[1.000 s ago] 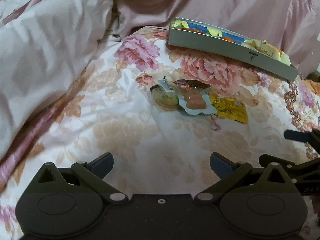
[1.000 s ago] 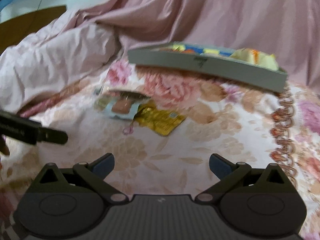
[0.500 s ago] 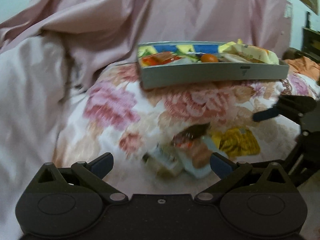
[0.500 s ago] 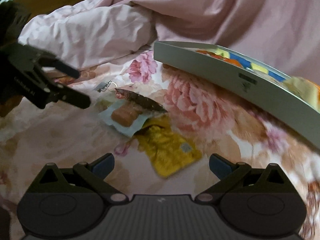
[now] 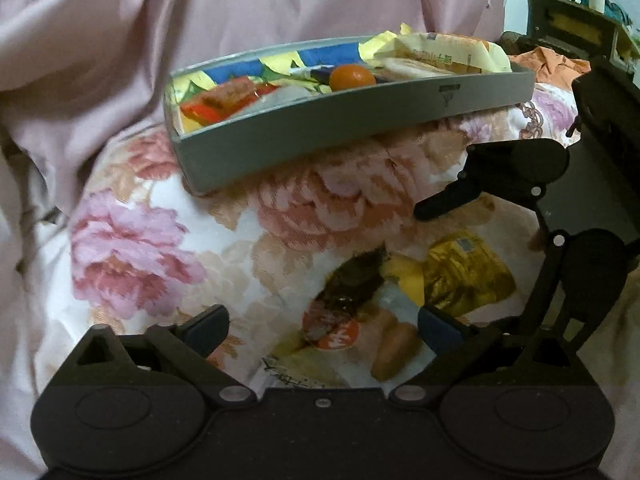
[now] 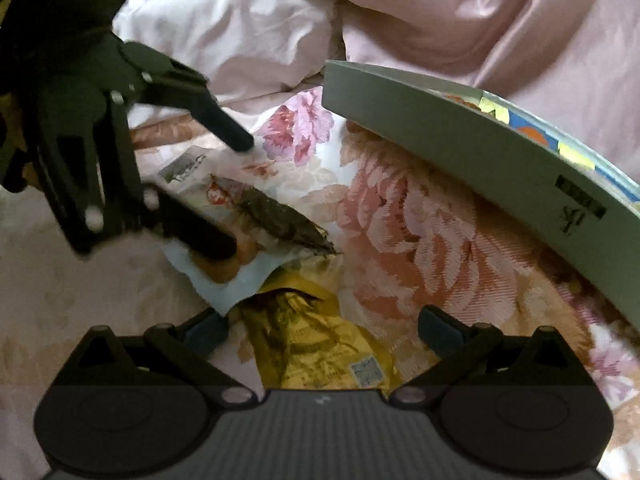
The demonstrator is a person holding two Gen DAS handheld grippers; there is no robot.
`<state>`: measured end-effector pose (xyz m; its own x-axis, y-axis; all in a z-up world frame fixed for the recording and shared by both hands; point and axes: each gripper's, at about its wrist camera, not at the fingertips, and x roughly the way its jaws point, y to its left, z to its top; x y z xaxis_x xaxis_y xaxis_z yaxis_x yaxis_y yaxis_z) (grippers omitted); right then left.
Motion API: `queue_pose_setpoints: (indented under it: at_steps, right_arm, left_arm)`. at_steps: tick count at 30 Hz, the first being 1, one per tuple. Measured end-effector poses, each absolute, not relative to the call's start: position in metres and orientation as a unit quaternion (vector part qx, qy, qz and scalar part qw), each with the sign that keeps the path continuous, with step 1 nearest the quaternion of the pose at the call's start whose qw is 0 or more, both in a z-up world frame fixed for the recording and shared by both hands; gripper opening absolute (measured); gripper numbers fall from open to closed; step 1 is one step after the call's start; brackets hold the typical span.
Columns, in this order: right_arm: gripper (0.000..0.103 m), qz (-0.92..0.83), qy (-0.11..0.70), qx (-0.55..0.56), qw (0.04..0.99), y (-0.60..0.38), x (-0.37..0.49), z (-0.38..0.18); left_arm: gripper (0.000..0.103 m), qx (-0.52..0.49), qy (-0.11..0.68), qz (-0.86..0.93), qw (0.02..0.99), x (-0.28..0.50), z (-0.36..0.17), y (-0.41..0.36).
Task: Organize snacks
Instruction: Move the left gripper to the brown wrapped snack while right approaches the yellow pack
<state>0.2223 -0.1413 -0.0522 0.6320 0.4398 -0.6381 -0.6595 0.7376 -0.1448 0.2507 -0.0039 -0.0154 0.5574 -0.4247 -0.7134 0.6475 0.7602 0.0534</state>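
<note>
Both grippers have closed in on the loose snacks (image 5: 360, 312) on the flowered bedspread (image 5: 132, 248), below the tray (image 5: 320, 128). Left gripper (image 5: 320, 326) has just narrowed slightly, grasping nothing yet; right gripper (image 6: 322, 326) open over the yellow packet (image 6: 320, 344). Pickup looks imminent.

So there's a long grey tray (image 5: 344, 120) sitting tilted on the flowery bedspread (image 5: 132, 248), up toward the back edge where the pink sheet bunches. It's already stuffed: a red wrapper (image 5: 224, 100), a little orange round thing (image 5: 352, 77), and a pale yellow bag (image 5: 444, 54) poking over the rim at the far end. In front of the tray, a loose pile of snacks lies flat on the bedspread: a crinkly gold packet (image 6: 320, 344), a dark brown packet (image 6: 280, 216) lying slantwise on top of a clear pack with tan pieces inside (image 5: 394, 344), and a see-through pack with printed text (image 6: 182, 168) beside them. They overlap each other.
</note>
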Motion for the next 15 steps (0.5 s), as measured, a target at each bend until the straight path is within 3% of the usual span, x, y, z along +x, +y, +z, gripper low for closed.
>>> queue_pose_setpoints:
  at_steps: [5,11,15]
  right_arm:
    - [0.094,0.32,0.295,-0.181,0.882,-0.146,0.22,-0.053]
    - [0.074,0.314,0.301,-0.176,0.883,-0.151,0.209,-0.049]
    - [0.063,0.299,0.317,-0.167,0.885,-0.154,0.201,-0.044]
  left_arm:
    - [0.083,0.128,0.361,-0.313,0.869,0.246,-0.015,-0.001]
    - [0.058,0.108,0.367,-0.313,0.869,0.229,-0.009,-0.002]
    - [0.053,0.086,0.378,-0.297,0.873,0.214,-0.009,-0.004]
